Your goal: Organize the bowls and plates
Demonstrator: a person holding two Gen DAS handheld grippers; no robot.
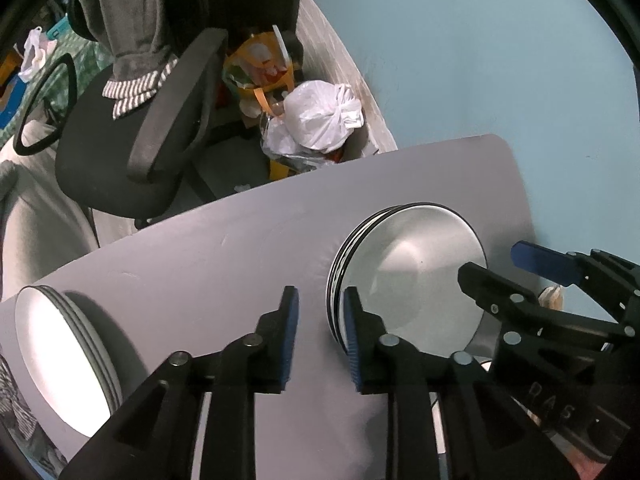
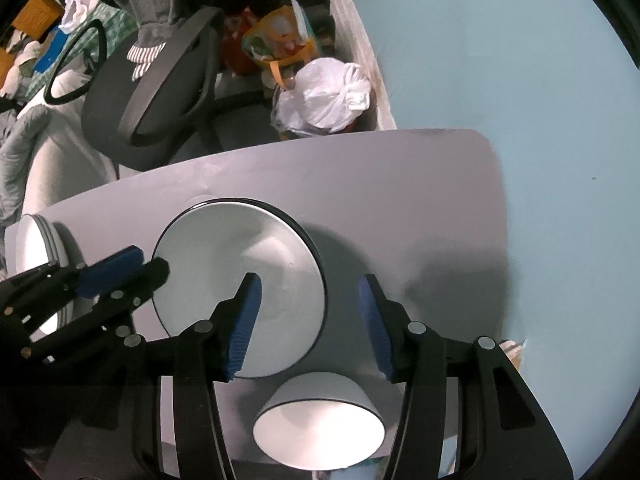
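Here both grippers, left [image 1: 320,336] and right [image 2: 310,320], stand open and empty over the plate stack [image 2: 240,292]; a bowl [image 2: 320,424] sits lower centre, an office chair [image 1: 132,128] upper left.

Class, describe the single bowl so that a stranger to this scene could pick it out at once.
Start at the grey table. Near its middle sits a stack of black-rimmed plates; the bowl stands just beside it, nearer the camera. It alone is deep, with steep sides, where its neighbours are flat and stacked.
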